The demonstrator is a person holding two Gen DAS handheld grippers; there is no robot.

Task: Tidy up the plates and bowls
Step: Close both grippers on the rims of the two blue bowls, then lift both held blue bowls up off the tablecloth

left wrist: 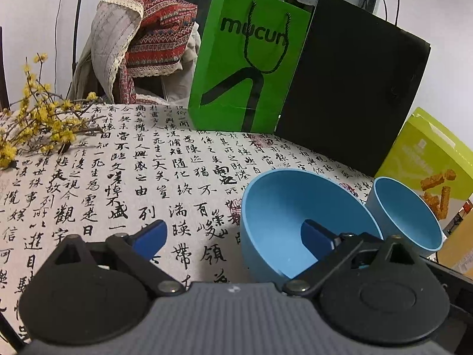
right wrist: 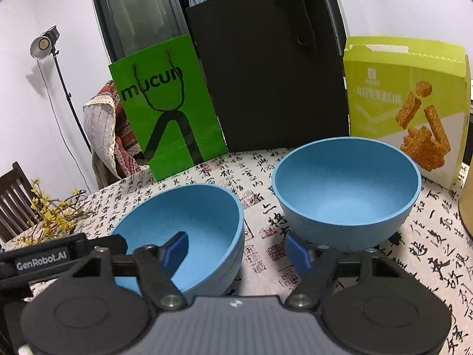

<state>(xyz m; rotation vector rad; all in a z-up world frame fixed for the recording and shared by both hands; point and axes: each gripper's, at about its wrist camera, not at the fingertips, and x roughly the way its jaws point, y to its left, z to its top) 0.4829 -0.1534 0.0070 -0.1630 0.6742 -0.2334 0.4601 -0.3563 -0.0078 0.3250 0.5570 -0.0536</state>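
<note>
Blue stacked bowls (right wrist: 189,230) sit beside the single bowl (right wrist: 346,189); with both grippers' fingers (right wrist: 177,248) apart, clamp its rim squarely.

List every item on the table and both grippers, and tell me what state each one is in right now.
Left hand-held gripper: open, one finger inside the tilted bowl.
Right hand-held gripper: open, holding nothing.
Tilted blue plastic bowl stack: nested, leaning, empty.
Single blue plastic bowl: upright, empty.
Green paper bag: standing upright.
Black paper bag: standing upright.
Yellow-green snack box: upright, top flap open.
Yellow flower branches: lying flat on the tablecloth.
</note>
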